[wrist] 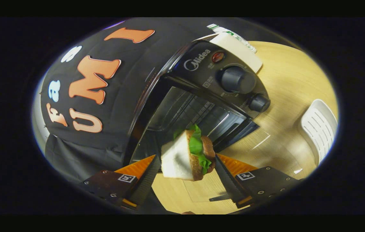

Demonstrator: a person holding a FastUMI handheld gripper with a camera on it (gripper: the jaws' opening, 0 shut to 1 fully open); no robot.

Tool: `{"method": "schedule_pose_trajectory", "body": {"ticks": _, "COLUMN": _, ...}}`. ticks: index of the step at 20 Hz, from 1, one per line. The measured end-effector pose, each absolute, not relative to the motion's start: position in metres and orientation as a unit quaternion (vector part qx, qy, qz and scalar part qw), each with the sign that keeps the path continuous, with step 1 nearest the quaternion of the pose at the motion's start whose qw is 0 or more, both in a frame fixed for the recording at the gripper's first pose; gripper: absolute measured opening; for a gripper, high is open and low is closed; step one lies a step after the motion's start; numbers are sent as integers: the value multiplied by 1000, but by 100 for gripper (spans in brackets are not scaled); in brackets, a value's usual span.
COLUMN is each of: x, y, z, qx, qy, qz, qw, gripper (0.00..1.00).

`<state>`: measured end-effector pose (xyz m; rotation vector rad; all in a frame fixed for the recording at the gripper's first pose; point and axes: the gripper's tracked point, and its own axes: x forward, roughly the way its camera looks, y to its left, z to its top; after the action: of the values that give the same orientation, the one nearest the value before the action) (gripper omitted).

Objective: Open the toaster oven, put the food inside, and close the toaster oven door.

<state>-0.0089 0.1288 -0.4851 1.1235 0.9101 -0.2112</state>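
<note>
A gripper [187,161] holds a sandwich [187,154] between its two fingers, one finger pressing on each side, so the sandwich is clamped and lifted clear of the wooden table [292,96]. The sandwich is made of white bread with a brown crust and green lettuce showing along its edge. It stands on edge between the fingers, with the lettuce edge facing up and toward the right.

Just beyond the sandwich sits a black toaster oven [201,90], seen tilted. Its door [237,129] is down and open, and the cavity with shiny metal walls and a wire rack [188,109] lies straight ahead of the sandwich. The sandwich is at the mouth of the oven, near the front of the opening; whether it has crossed inside cannot be told.

On the oven's control panel are two dark round knobs [237,79] and a small red light [217,57]. A white slatted object [319,129] rests on the table well to the right of the oven. Black cloth [82,154] hangs to the left of the oven.
</note>
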Motion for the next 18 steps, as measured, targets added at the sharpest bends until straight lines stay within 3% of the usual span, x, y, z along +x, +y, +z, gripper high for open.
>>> {"method": "schedule_pose_trajectory", "body": {"ticks": 9, "x": 20, "y": 138, "z": -502, "qx": 511, "qy": 389, "qz": -125, "qw": 757, "gripper": 92}}
{"method": "schedule_pose_trajectory", "body": {"ticks": 18, "x": 2, "y": 128, "z": -500, "qx": 475, "qy": 409, "qz": -116, "qw": 771, "gripper": 97}}
